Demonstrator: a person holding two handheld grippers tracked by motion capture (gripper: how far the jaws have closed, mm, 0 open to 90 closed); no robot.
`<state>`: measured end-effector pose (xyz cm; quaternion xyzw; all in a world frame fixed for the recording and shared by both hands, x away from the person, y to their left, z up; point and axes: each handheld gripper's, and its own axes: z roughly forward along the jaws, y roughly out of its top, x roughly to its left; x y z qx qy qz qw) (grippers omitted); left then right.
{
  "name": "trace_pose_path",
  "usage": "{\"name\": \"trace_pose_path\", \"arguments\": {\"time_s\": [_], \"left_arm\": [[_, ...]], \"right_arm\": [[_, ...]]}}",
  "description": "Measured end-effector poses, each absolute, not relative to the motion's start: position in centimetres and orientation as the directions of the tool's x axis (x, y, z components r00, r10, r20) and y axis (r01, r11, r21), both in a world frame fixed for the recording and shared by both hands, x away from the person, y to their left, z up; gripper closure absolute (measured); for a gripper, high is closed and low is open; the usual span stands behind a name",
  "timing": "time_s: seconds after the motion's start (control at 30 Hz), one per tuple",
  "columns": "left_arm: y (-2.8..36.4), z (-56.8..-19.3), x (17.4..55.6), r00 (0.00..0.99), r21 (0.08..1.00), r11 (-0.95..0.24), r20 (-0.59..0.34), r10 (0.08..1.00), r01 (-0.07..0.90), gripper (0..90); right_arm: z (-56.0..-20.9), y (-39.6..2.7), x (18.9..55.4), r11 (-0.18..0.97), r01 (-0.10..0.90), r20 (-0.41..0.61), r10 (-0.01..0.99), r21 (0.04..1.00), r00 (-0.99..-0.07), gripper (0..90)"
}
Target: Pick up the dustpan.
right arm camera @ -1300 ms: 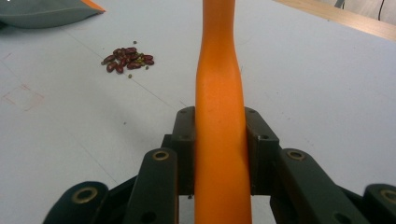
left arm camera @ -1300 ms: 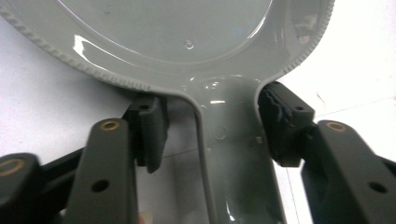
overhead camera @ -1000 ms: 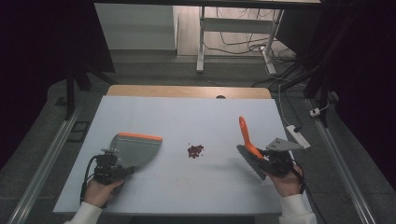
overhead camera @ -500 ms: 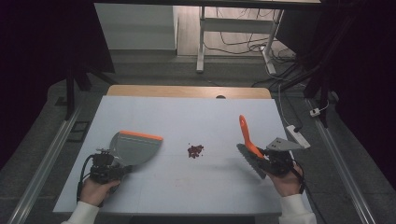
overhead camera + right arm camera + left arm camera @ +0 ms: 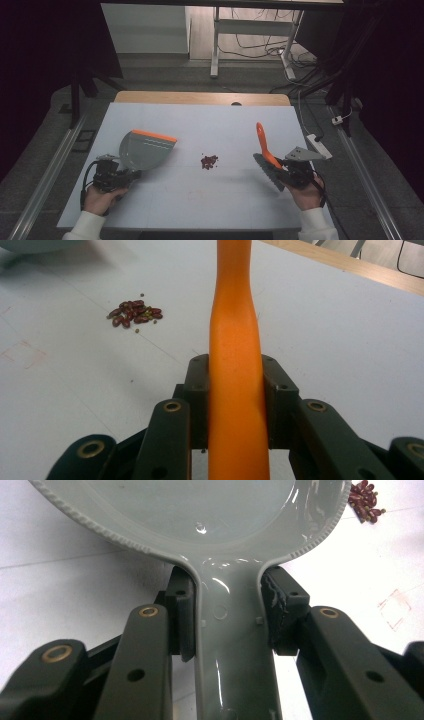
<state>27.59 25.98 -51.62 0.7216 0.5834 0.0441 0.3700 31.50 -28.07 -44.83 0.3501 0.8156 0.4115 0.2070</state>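
A grey dustpan (image 5: 145,150) with an orange front lip lies on the white table (image 5: 210,125) at the left. My left gripper (image 5: 126,176) is shut on its handle; in the left gripper view the pads clamp the grey handle (image 5: 232,630) from both sides. At the right, a brush with an orange handle (image 5: 263,145) and grey bristles (image 5: 267,172) is tilted up off the table. My right gripper (image 5: 286,172) is shut on that handle (image 5: 235,340). A small heap of dark red beans (image 5: 209,161) lies between the two tools, also seen as beans (image 5: 135,312) and beans (image 5: 365,500).
A wooden strip (image 5: 200,97) runs along the table's far edge. A white power strip (image 5: 320,145) sits at the table's right edge near the brush. Metal rails flank the table, and a desk frame with cables stands on the floor beyond.
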Motion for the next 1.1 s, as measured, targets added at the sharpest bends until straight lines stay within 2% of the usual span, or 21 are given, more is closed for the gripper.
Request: {"name": "trace_pose_path", "arguments": {"time_s": [0.5,1.1], "left_arm": [[26.4,-50.9,31.2,0.449,0.653,-0.148,-0.321,0.834,0.742,61.4],[27.1,-49.3,29.9,0.583,0.701,-0.249,-0.285,0.761,0.669,61.4]], "right_arm": [[-44.8,-27.5,32.1,0.418,0.408,-0.054,0.749,0.812,-0.660,70.0],[-44.4,-26.1,33.3,0.395,0.404,-0.036,0.750,0.825,-0.660,70.1]]}}
